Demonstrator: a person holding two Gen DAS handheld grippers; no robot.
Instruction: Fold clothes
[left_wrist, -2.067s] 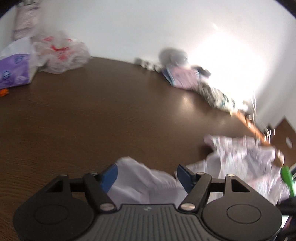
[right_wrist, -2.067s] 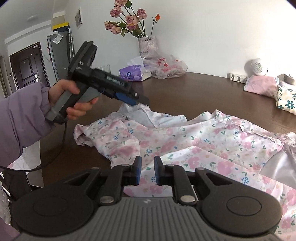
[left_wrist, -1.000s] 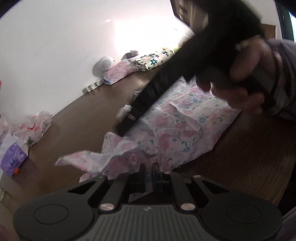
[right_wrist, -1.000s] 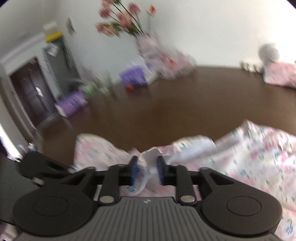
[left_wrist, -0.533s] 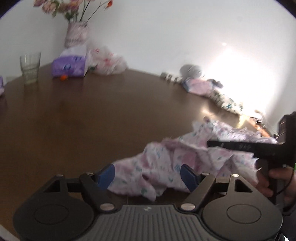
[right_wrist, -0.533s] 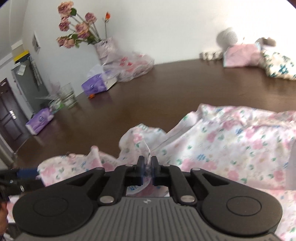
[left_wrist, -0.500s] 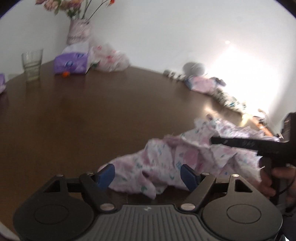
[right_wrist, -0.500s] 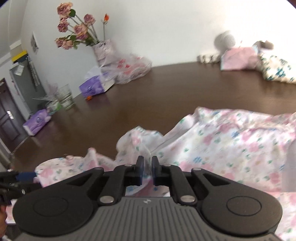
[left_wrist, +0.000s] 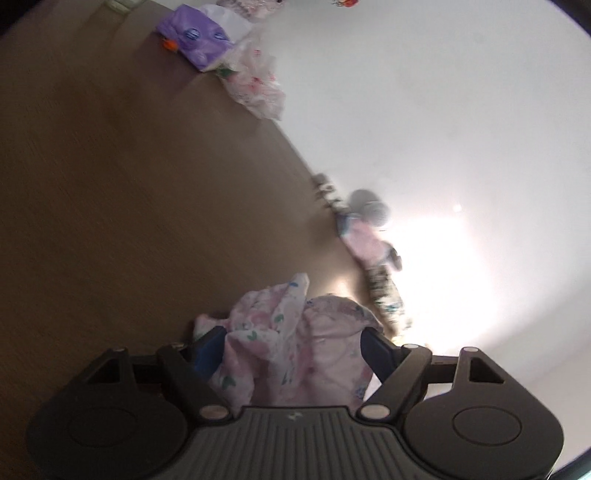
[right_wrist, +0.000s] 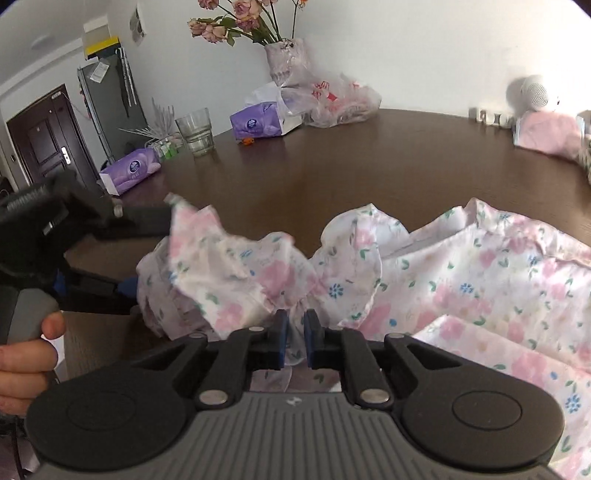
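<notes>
The right tool is pinched nearly closed on a gathered fold of the white cotton garment printed with pink and blue flowers, cloth bunching up between its blue-padded fingers. The left tool stands with its jaws spread wide, and a crumpled sleeve-like end of the same garment lies between and over them; it is not clamped on anything yet.

Seen from the right wrist, the left tool, held in the person's left hand, reaches in from the left of the garment, its fingers pushed into the loose end, while the main body of the garment spreads to the right of the right tool across the dark brown wooden tabletop. The garment's long axis seems to run left to right, from the bunched end to the flat part.

The left tool is the nearer one to that loose end, so closing it there looks like the coming move, to stretch the cloth between both tools. The left wrist view is strongly tilted and blurred, which suggests a rolled wrist.

Beyond the garment, at the far edge of the tabletop, stand a clear drinking glass, a purple tissue box and a vase of dried pink roses.
</notes>
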